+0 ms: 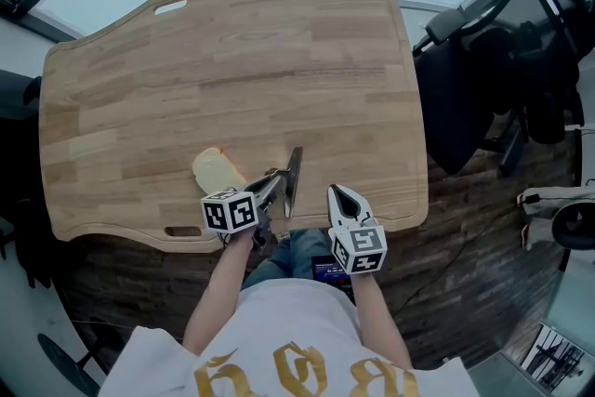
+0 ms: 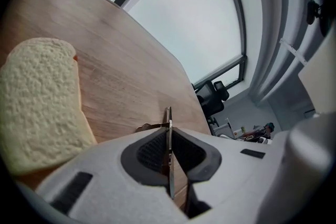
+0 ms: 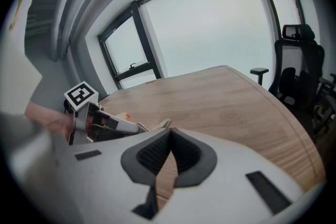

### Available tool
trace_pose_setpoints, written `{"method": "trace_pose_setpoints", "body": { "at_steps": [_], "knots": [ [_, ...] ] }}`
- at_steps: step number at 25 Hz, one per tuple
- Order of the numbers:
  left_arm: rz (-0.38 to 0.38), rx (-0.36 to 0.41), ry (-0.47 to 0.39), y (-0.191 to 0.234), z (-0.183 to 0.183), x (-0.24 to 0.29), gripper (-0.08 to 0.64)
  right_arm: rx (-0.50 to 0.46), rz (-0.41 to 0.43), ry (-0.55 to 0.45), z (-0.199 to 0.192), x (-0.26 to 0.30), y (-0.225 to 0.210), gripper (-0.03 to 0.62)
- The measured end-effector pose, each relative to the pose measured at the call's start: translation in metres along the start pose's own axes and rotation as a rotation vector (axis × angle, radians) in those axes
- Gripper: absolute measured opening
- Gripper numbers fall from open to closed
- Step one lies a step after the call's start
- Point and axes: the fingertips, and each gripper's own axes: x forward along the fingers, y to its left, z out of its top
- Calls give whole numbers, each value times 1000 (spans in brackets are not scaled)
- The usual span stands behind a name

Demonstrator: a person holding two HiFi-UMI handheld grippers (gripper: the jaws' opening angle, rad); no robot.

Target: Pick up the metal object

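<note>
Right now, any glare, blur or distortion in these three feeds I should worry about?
Head view: soft even light, table sharp, shadows faint. Left gripper view: heavy fisheye, dark corners, window blown out white, bread close and slightly soft, metal object between the jaws crisp. Right gripper view: same fisheye and blown-out window, left edge smeared.

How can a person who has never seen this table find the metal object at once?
On the wooden table, close to the person's edge, lies a bread slice. Just right of it is the metal object, clamped in the left gripper. It is thin, flat and dark, while the bread slice is thick and pale.
</note>
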Motion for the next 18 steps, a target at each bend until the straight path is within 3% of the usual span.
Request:
{"method": "trace_pose_setpoints", "body": {
  "at_steps": [6,18],
  "knots": [
    [8,57,4,-5,0,0,40,-11,-18,-30,10,-4,-1,11],
    [-71,32,-110,-32,30,-23,38,-67,-62,-106,41,-18,5,11]
  ]
}}
